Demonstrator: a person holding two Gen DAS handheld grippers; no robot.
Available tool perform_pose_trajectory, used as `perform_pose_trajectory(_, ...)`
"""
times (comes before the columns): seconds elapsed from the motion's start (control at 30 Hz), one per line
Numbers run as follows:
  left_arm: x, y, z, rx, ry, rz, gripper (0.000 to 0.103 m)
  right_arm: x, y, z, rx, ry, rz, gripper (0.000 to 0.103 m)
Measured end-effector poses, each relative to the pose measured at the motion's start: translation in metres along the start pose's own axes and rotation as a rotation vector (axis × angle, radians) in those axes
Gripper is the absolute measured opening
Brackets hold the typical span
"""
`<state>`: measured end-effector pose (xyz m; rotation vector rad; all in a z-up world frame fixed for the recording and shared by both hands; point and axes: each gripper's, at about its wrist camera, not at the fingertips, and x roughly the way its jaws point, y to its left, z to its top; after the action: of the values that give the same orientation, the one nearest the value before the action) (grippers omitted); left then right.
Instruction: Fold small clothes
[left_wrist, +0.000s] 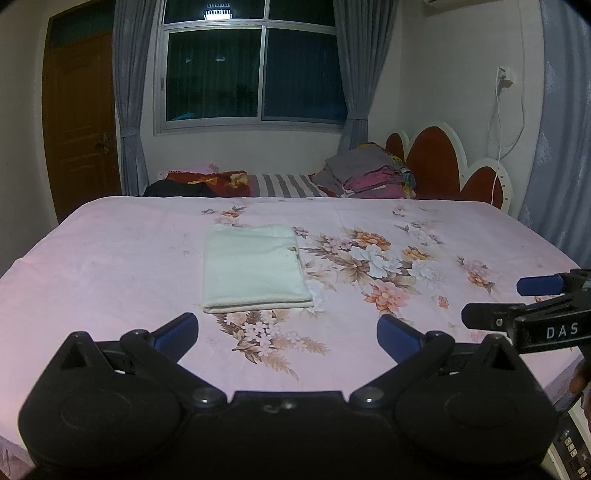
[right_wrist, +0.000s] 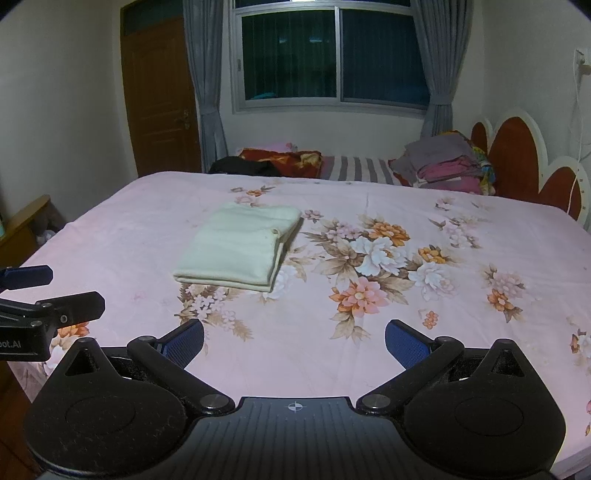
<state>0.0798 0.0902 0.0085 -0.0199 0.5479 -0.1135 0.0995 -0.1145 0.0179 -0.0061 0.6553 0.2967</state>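
Both grippers agape; folded cloth beyond.

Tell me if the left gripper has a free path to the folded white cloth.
Probably yes: the left gripper is open and the folded white cloth lies just ahead on the bedsheet, nothing between.

Right gripper hangs wide open over the near edge of the pink floral bedsheet, gripping nothing. A folded cream garment lies flat further in, a bit left of center. Left gripper pokes in from the left edge, fingers spread too. Stack of folded clothes sits far right by the red headboard.
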Motion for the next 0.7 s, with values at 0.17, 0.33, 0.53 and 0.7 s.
perform_pose_trajectory(0.17,-0.001,0.0028,-0.0012,0.005,-0.006,-0.001,0.103,-0.0006,0.0015,0.0,0.0,-0.003,0.001,0.103)
perform_pose_trajectory(0.33,-0.0008,0.0031,-0.0013,0.006,-0.005,-0.001,0.103,0.0006,0.0018,-0.0003,-0.001,-0.006,0.001,0.103)
perform_pose_trajectory(0.53,-0.0006,0.0027,-0.0008,0.003,-0.006,-0.002,0.103,-0.0013,0.0034,-0.0002,-0.002,-0.007,-0.007,0.103)
perform_pose_trajectory(0.7,-0.0007,0.0041,-0.0005,0.007,-0.01,-0.005,0.103,-0.0035,0.0035,0.0003,-0.002,-0.01,-0.01,0.103)
